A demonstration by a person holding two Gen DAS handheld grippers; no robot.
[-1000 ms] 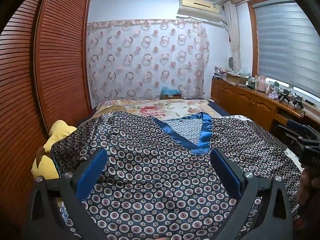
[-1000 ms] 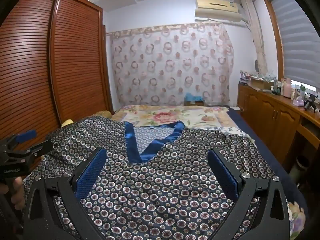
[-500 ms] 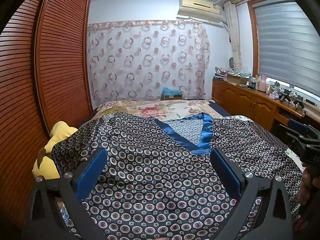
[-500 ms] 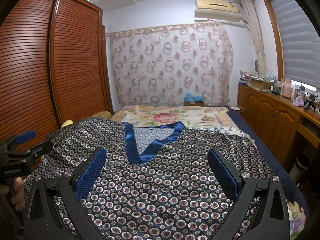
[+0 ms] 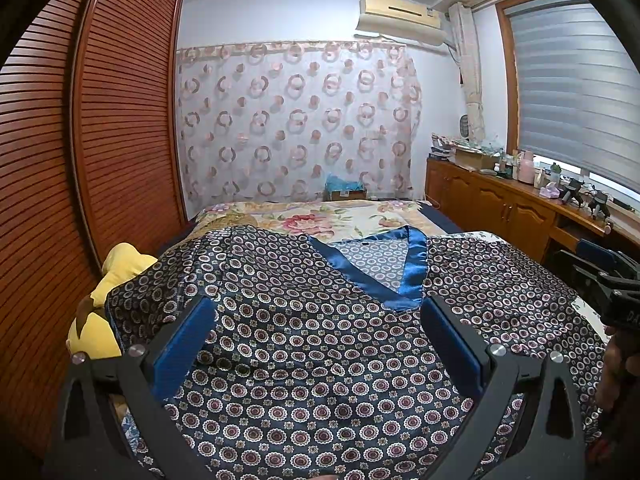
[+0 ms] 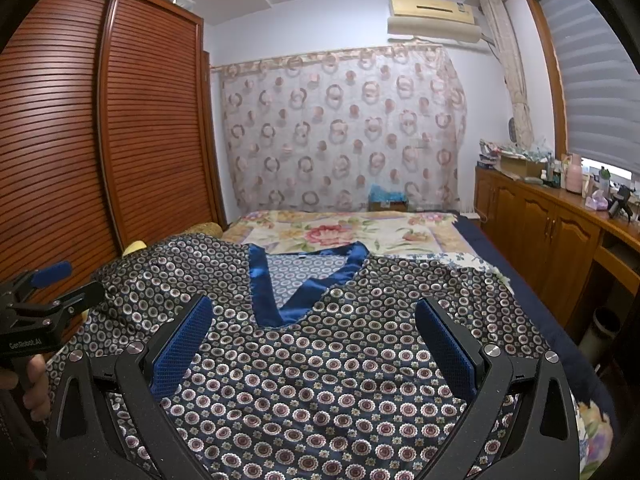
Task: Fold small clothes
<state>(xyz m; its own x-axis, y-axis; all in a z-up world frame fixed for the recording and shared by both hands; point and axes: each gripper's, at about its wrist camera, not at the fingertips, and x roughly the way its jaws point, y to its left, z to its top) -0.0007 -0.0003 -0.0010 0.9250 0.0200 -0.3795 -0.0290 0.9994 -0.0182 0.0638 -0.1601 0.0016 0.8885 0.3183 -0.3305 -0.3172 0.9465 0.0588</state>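
Note:
A dark patterned satin top (image 5: 304, 344) with a blue V-neck trim (image 5: 404, 276) lies spread flat on the bed, neck away from me. It also shows in the right wrist view (image 6: 320, 360), with its trim (image 6: 280, 292). My left gripper (image 5: 320, 312) is open and empty, hovering over the top's near part. My right gripper (image 6: 314, 312) is open and empty over the same part. The right gripper shows at the left view's right edge (image 5: 612, 284); the left gripper shows at the right view's left edge (image 6: 48, 292).
The bed has a floral cover (image 5: 320, 220). A yellow plush toy (image 5: 108, 304) lies at the bed's left edge by the slatted wardrobe (image 5: 80, 160). A wooden cabinet (image 6: 552, 240) with clutter runs along the right wall. A box (image 5: 346, 190) sits past the bed's far end.
Both grippers have risen very slightly over the top. Nothing was taken hold of and the top lies as before.

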